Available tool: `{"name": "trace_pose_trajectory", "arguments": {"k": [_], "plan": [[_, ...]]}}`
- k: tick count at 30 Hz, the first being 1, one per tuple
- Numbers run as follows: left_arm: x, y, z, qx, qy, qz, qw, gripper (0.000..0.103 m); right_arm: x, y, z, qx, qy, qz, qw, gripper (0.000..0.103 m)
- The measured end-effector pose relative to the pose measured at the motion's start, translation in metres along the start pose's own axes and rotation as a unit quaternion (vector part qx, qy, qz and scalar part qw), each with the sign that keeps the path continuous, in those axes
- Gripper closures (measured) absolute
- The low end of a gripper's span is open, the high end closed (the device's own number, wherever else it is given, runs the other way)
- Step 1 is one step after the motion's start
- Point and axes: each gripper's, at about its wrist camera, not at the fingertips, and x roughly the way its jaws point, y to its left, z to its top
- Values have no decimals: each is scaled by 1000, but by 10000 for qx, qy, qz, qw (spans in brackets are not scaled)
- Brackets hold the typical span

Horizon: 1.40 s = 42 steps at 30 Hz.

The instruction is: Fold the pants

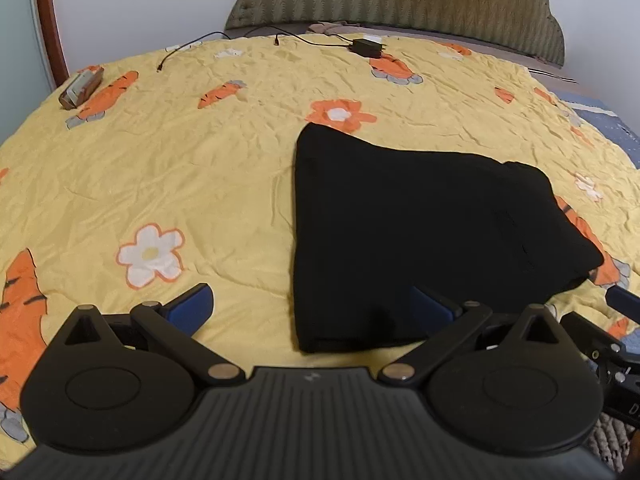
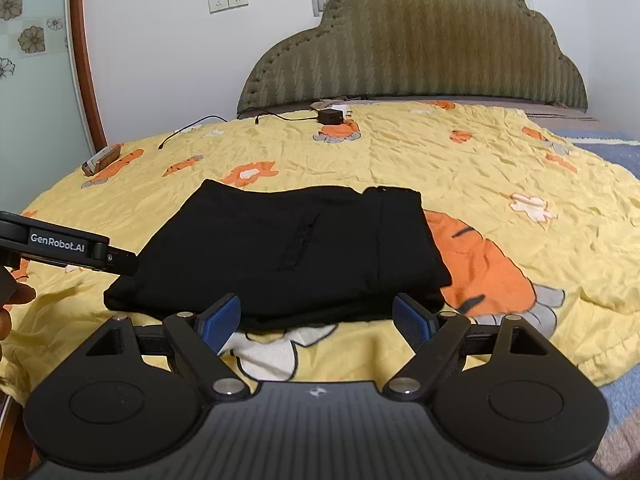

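The left gripper [image 1: 312, 304] is hovering wide open and empty at the near edge of black pants [image 1: 420, 232] lying folded into a compact stack on a yellow carrot-print bedspread [image 1: 180, 160]. The right gripper [image 2: 318, 316] is gaping equally wide, holding nothing. Judging the fold nearly finished, both should be smoothing edges gently

Counted on the bed [image 2: 480, 168]: one pair of black pants [image 2: 288, 248], folded; one black charger [image 2: 330, 116] with cable; one small brown box [image 2: 102, 162]. Noted two tongs [image 1: 312, 306] [image 2: 318, 320]. Two wall sockets [image 2: 228, 0] recorded.
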Motion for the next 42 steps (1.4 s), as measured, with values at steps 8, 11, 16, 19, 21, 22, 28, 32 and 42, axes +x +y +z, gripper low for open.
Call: {"name": "trace_pose_trajectory", "arguments": {"k": [8, 11, 16, 19, 21, 22, 28, 32, 42], "plan": [[8, 19, 0, -533, 216, -379, 9976, 0, -2, -25, -4, 227, -98, -247, 9994, 20], [17, 24, 8, -850, 319, -773, 9929, 0, -1, -36, -3, 413, -93, -255, 9988, 20], [40, 29, 18, -1256, 618, -1142, 9835, 0, 3, -42, 1, 452, -111, -209, 9987, 20], [53, 33, 19, -1464, 785, -1316, 9773, 0, 7, -44, 4, 375, -189, -219, 9989, 20], [61, 35, 18, -1614, 892, -1431, 9724, 0, 11, -52, 7, 467, -220, -205, 9985, 20], [65, 36, 18, -1660, 909, -1444, 9712, 0, 13, -57, 9, 590, -258, -198, 9977, 20], [63, 31, 20, -1480, 749, -1298, 9776, 0, 34, -94, 18, 1632, -197, 303, 9859, 20], [63, 29, 19, -1597, 808, -1492, 9725, 9, 54, -97, 18, 1744, -33, 333, 9841, 20], [52, 16, 21, -1109, 572, -1171, 9852, 75, 68, -99, 3, 1952, 363, 818, 9767, 23]]}}
